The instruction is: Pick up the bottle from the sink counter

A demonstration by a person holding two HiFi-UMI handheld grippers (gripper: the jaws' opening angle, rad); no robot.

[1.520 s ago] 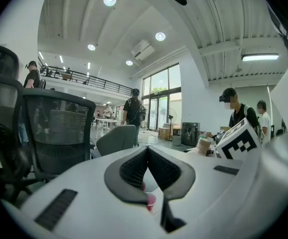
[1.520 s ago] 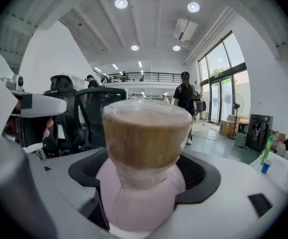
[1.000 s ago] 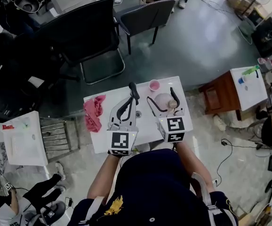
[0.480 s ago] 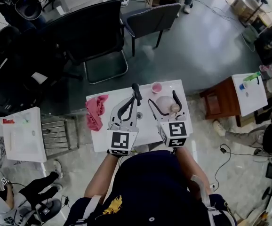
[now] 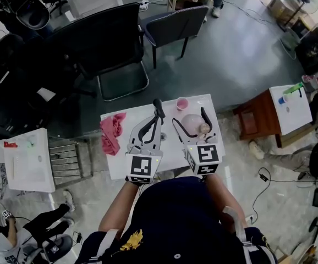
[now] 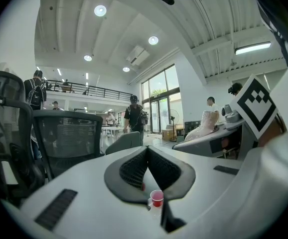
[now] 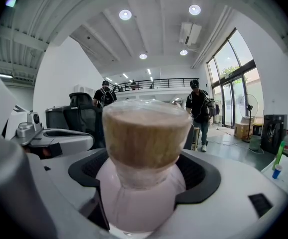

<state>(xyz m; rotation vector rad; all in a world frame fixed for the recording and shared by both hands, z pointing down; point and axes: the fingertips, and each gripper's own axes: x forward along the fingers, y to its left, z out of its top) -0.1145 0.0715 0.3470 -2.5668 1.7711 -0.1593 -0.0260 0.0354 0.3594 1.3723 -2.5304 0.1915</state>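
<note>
A round pale-pink bottle (image 5: 191, 122) with a cork-coloured stopper (image 7: 141, 138) sits between the jaws of my right gripper (image 5: 189, 116), which is shut on its bulbous body (image 7: 134, 203). In the right gripper view the bottle fills the middle, with the dark pads (image 7: 204, 176) tight against both its sides. It is held over the right part of the white counter (image 5: 173, 153). My left gripper (image 5: 158, 105) hovers over the counter's middle with its jaws shut on nothing; in the left gripper view its pads (image 6: 134, 166) meet at a point.
A pink cloth (image 5: 110, 132) lies on the counter's left part. A small pink cup (image 5: 182, 103) stands at the far edge, also seen below my left jaws as the cup (image 6: 157, 197). Office chairs (image 5: 109, 43) stand beyond; a wooden side table (image 5: 261, 111) is to the right.
My right gripper has risen a little with the bottle in it. The left gripper has stayed where it was.
</note>
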